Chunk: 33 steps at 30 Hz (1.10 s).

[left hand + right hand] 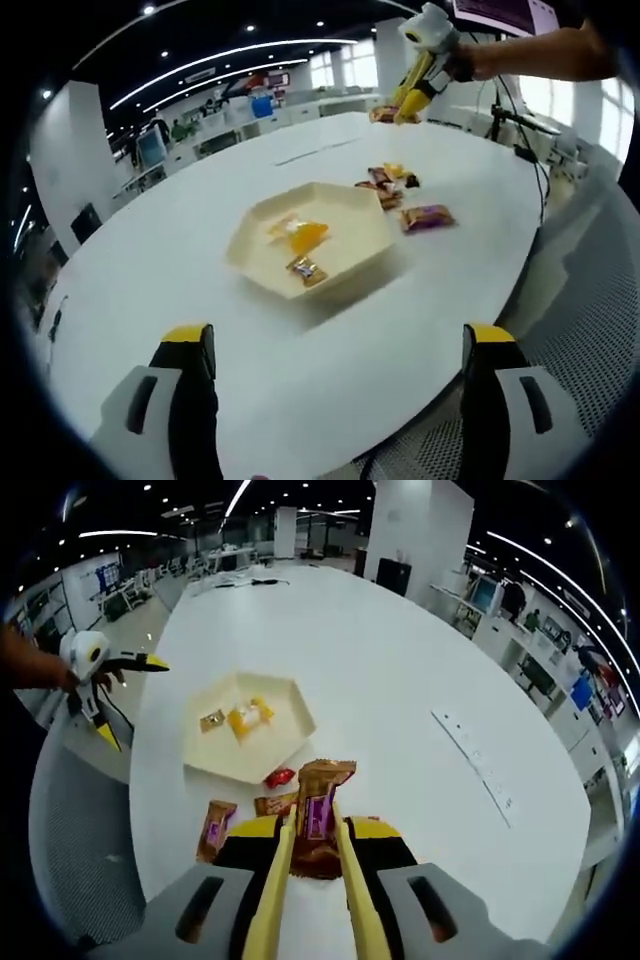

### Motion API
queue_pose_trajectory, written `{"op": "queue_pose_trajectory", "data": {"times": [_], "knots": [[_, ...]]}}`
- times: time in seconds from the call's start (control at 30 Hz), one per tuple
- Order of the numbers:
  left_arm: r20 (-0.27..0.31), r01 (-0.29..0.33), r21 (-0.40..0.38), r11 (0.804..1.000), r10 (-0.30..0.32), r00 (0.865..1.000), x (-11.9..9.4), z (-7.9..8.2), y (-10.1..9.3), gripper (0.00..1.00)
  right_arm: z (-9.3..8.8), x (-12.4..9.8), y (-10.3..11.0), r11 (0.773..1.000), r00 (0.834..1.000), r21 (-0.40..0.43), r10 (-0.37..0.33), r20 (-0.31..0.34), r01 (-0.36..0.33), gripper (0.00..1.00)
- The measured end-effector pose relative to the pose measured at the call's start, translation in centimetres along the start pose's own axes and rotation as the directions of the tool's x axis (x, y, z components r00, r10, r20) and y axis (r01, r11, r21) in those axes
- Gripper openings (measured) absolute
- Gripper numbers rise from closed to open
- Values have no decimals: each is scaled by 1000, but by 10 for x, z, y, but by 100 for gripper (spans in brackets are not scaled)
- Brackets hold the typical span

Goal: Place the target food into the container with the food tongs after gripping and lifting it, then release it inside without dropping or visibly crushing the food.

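White and broad, the bench (420, 680) is carrying the cream hexagonal container (290, 735). My right claw (318, 850) is squeezing the tongs (270, 900) onto a brown wrapped snack (322, 810), lifted short of it; my left claw (335, 350) is hanging spread. A loosened squeeze could be dropping it. Left gripper view is revealing the purple packet (427, 216).

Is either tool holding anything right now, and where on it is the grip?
The right tool pinches a brown snack packet by its lower part. The left tool is open and holds nothing.
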<state>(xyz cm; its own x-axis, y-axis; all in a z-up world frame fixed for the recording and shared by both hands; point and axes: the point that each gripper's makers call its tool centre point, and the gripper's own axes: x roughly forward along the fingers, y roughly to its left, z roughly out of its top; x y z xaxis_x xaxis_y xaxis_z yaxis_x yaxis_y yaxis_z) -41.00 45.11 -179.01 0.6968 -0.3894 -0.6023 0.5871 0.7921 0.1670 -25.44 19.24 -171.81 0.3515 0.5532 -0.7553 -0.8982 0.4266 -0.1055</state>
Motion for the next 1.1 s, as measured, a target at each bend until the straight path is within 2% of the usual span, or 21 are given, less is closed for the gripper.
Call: {"op": "queue_pose_trajectory", "data": {"times": [0.1,0.17,0.2,0.23,0.33,0.37,0.47,0.6,0.67,0.8,0.97,1.1], "knots": [[3,-30,-10,1000,30,1000,-4,3,6,88,3,-1,2,1000,1000,-4,-2,3,2,24],[52,-38,-53,998,40,998,-6,13,8,85,3,-1,2,1000,1000,-4,-2,3,2,24],[94,-30,-96,995,39,995,-8,23,7,85,3,-1,3,1000,1000,-4,-1,4,1,24],[126,-33,-107,994,46,991,-10,31,7,89,4,-1,4,1000,1000,-5,-1,4,1,24],[185,-10,-146,989,37,982,-13,48,2,99,3,0,4,1000,1000,-8,0,1,0,24],[210,-16,-151,988,48,976,-14,54,4,99,3,-1,5,1000,1000,-7,0,1,0,24],[237,-38,-152,988,74,969,-17,58,7,99,5,-1,5,1000,1000,-6,0,7,0,24],[272,-58,-223,973,119,955,-19,61,19,99,9,0,6,1000,1000,-16,4,7,-4,24],[260,-72,-240,968,136,956,-20,59,21,99,10,1,5,1000,1000,-17,5,7,-5,24],[239,-98,-222,970,152,959,-18,55,21,99,15,2,7,1000,1000,-13,4,14,-4,24],[219,-96,-151,984,128,967,-13,54,12,98,25,5,12,1000,1000,-25,8,20,-8,24],[232,-96,-158,983,131,964,-15,57,13,96,31,10,17,999,1000,-31,16,20,-16,24]]}}
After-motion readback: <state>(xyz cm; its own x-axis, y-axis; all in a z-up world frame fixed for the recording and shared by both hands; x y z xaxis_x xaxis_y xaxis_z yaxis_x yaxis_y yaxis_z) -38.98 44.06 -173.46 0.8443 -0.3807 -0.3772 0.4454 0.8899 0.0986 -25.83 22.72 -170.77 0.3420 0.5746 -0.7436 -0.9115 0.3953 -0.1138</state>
